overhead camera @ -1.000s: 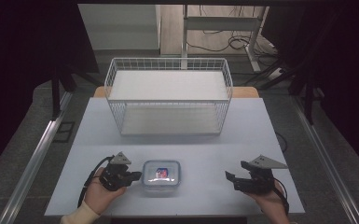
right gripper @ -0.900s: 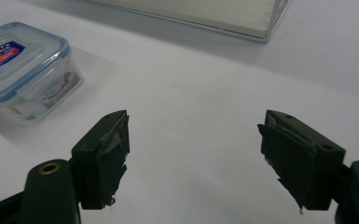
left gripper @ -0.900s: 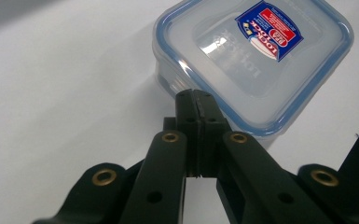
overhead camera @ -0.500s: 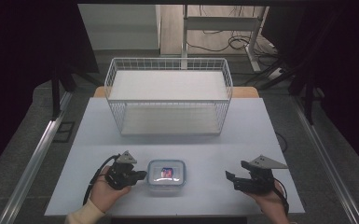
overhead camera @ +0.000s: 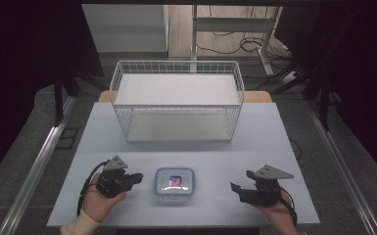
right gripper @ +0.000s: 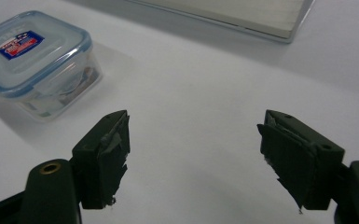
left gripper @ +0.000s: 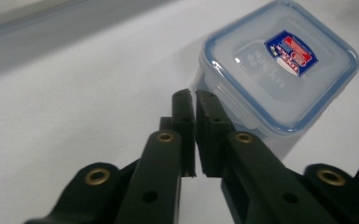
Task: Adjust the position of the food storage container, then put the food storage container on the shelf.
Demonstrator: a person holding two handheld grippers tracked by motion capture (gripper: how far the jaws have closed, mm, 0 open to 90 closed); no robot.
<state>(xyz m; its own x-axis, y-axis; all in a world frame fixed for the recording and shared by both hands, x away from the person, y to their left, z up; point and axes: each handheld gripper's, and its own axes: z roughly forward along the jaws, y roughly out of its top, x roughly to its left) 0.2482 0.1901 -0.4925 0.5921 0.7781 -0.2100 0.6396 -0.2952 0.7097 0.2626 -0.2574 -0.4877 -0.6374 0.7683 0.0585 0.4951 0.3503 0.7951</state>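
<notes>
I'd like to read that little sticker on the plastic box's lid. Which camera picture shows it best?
The left gripper view: the sticker on the box is large there, just beyond the shut left gripper. The right gripper view shows it smaller, off at one side. The high view gives a mere coloured speck.

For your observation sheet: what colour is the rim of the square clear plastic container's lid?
Blue, clearest in the left gripper view: square clear plastic container.

Clear blue-rimmed container (overhead camera: 175, 180); white wire basket (overhead camera: 176, 100); black claws
</notes>
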